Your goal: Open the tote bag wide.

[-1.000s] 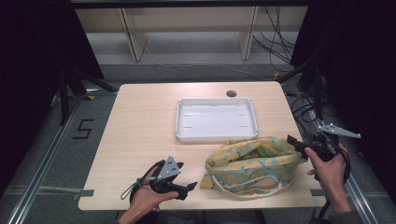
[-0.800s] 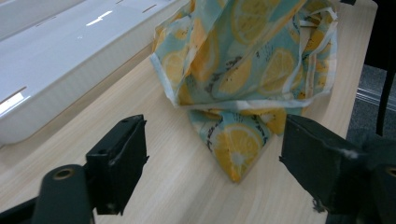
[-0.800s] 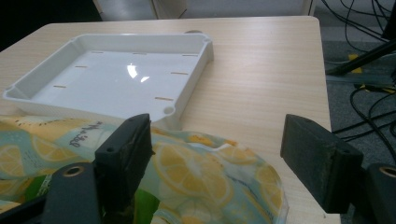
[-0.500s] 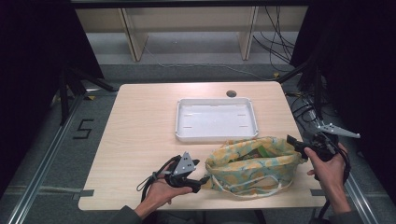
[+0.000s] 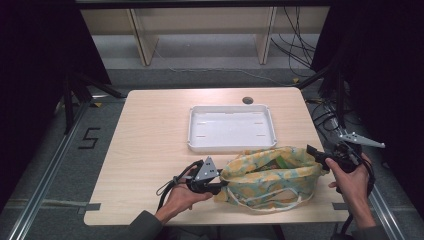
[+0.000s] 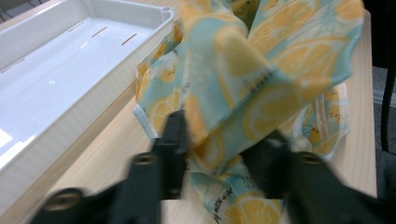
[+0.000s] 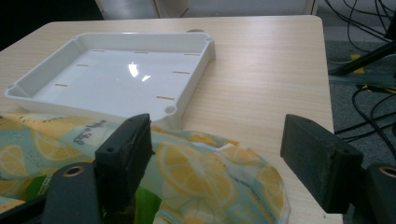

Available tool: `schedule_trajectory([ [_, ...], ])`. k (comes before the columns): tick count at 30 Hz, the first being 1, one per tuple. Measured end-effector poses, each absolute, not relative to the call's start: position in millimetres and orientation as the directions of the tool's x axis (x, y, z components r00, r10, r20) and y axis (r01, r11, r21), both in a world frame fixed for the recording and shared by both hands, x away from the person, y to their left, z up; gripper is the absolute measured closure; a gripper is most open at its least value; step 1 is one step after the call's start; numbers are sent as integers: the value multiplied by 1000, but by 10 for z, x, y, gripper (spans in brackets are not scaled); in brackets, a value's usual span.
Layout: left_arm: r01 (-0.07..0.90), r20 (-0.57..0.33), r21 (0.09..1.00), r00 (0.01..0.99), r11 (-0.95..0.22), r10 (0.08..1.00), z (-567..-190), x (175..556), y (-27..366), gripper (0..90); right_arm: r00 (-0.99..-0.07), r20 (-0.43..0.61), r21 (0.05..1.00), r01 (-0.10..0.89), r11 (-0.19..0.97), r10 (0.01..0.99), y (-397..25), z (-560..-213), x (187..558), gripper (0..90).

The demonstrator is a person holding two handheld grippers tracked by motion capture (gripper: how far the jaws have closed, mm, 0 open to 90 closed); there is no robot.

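A lemon-print cloth bag (image 5: 270, 180) lies on the table's front right, its mouth facing up with something green (image 5: 280, 162) inside. My left gripper (image 5: 220, 187) is at the bag's left edge. In the left gripper view its jaws (image 6: 217, 149) are narrowed onto a raised fold of the bag (image 6: 261, 79), slightly blurred. My right gripper (image 5: 317, 155) stands open at the bag's right end. In the right gripper view its jaws (image 7: 215, 158) are wide apart over the bag's rim (image 7: 201, 172), with the left one beside the green thing (image 7: 144, 205).
An empty white tray (image 5: 195, 127) sits just behind the bag, also in the left gripper view (image 6: 46, 93) and the right gripper view (image 7: 196, 70). A white drawstring (image 5: 265, 207) loops at the bag's front. The table edge (image 5: 330, 200) is close on the right.
My left gripper has moved right across the table front to the bag's left edge and taken a fold of it. The right gripper has stayed put.
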State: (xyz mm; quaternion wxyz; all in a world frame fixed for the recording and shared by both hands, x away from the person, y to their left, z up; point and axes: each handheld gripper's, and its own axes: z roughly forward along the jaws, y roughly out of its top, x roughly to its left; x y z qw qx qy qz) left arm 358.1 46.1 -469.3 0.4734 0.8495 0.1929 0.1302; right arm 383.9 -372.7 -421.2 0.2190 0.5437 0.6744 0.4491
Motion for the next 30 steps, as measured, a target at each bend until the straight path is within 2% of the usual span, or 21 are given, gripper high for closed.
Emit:
schedule_trajectory([
  [1,204,39,855,892,-477,451,-4693,3581,461,769,-313,193,844,537,5,930,-3727,-4212,3839,260],
  [2,187,47,860,898,-475,438,-4695,3591,470,769,-310,179,843,538,17,934,-3732,-4215,3842,259],
  [3,176,59,863,896,-474,441,-4692,3589,476,878,-312,181,842,539,17,933,-3730,-4215,3842,259],
  [5,159,78,852,904,-500,421,-4654,3595,525,888,-336,157,856,516,42,929,-3750,-4230,3866,259],
  [8,157,74,859,903,-487,422,-4629,3593,588,889,-315,184,848,530,12,931,-3721,-4223,3849,259],
  [13,146,94,849,904,-508,416,-4573,3584,728,890,-327,167,851,524,32,930,-3738,-4218,3850,259],
  [18,162,86,847,898,-507,432,-4573,3548,927,889,-334,181,846,533,26,925,-3717,-4223,3854,259],
  [19,166,84,847,896,-505,436,-4570,3547,970,889,-338,159,851,523,44,928,-3721,-4233,3866,259],
  [21,173,84,843,892,-510,443,-4566,3542,1059,889,-328,196,835,551,18,924,-3686,-4225,3844,259],
  [24,185,76,844,887,-503,455,-4577,3529,1192,888,-369,174,843,535,55,913,-3674,-4261,3878,259],
  [26,202,68,842,880,-501,470,-4581,3522,1279,888,-341,205,829,559,23,917,-3630,-4261,3862,259],
  [28,211,63,842,876,-496,479,-4587,3526,1368,888,-380,185,831,553,62,907,-3629,-4279,3885,260],
  [30,215,65,842,870,-496,489,-4587,3530,1427,887,-371,203,823,566,48,906,-3567,-4297,3877,262],
])
